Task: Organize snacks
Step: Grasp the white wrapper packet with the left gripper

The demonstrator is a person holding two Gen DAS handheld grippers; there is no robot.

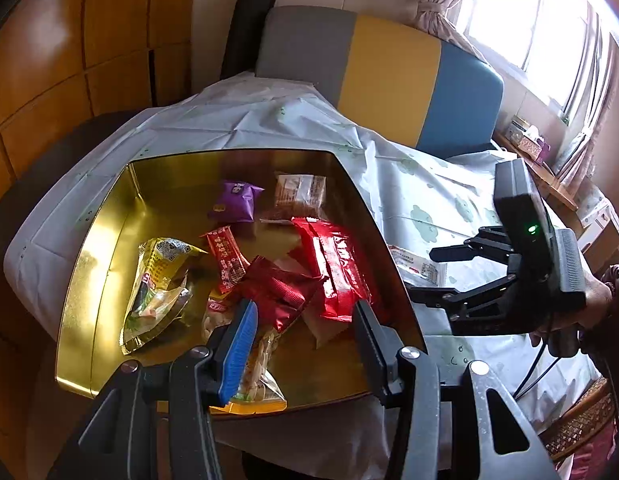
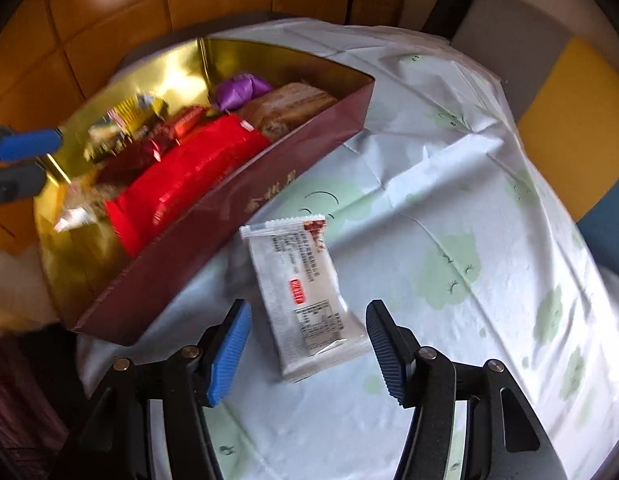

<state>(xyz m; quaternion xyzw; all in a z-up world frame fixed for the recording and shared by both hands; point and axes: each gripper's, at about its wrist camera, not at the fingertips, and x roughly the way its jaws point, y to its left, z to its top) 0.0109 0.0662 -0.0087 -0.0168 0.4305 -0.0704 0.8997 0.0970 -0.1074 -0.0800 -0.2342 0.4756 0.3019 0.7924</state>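
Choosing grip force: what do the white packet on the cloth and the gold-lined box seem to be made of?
The white packet looks like thin glossy plastic film: crimped serrated end, sheen, soft wrinkles. The box has a mirror-like gold lining reflecting snacks and a matte maroon outside; metal tin or foil-faced card, unclear.

No words clear enough to read. Yellow crinkly snack bag: square QR code, tiny print. White flat snack packet: blurry print, small red label. Dark red box wall: gold letters, too blurry.
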